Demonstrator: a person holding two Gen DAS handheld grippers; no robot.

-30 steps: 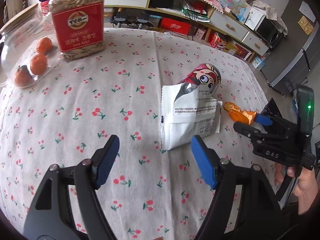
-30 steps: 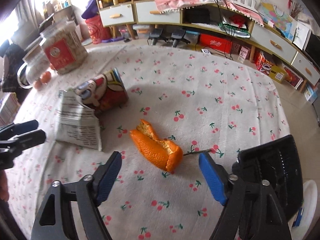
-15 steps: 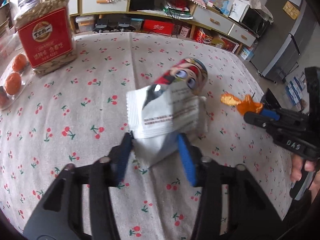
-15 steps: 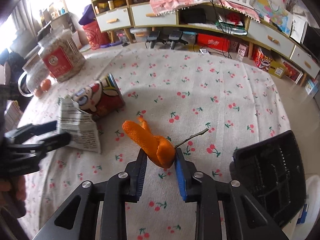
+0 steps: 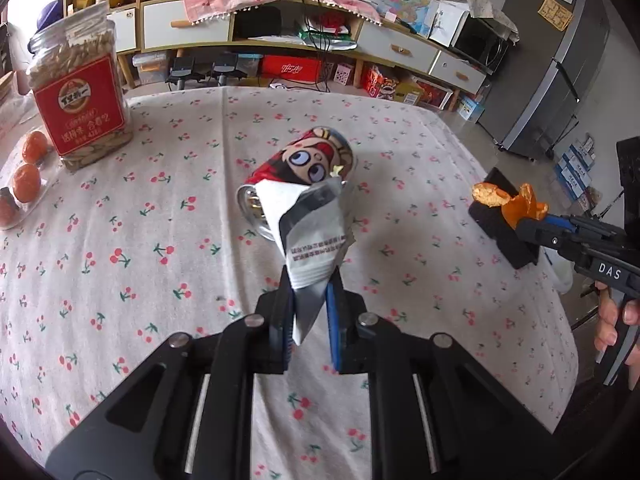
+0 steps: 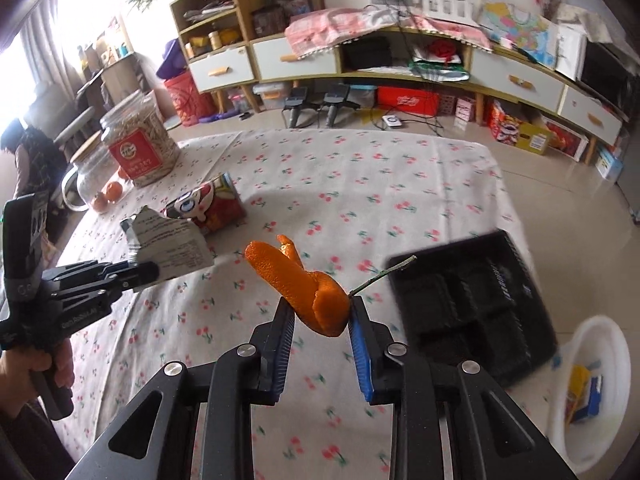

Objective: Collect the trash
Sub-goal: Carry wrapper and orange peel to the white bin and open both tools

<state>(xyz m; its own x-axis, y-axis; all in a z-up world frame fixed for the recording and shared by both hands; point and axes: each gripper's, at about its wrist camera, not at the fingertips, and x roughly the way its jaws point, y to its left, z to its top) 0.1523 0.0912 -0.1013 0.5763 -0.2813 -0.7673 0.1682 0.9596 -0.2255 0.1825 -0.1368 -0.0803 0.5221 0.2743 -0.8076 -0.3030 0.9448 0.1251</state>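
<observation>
Left hand-held gripper [image 5: 310,300]: blue pads clamped on the lower corner of a white and silver snack wrapper [image 5: 314,236], which is lifted clear of the tabletop [image 5: 168,208]. The right wrist view shows the same wrapper [image 6: 168,248] sticking out past that gripper's tips.

Right hand-held gripper [image 6: 320,320]: pads pinched on an orange peel [image 6: 298,284], held up off the cloth. A thin green stem [image 6: 382,274] pokes out from the peel toward the right.

Cartoon-printed can [image 5: 302,168] lies on its side on the cherry-print cloth, open end toward the left gripper, just behind the raised wrapper.

Black compartment tray [image 6: 472,304] sits at the right edge of the tabletop. White bin [image 6: 588,396] on the floor beside it, with some packaging inside.

Far left corner: seed jar with red label [image 5: 80,96], small oranges [image 5: 26,178] next to it.
</observation>
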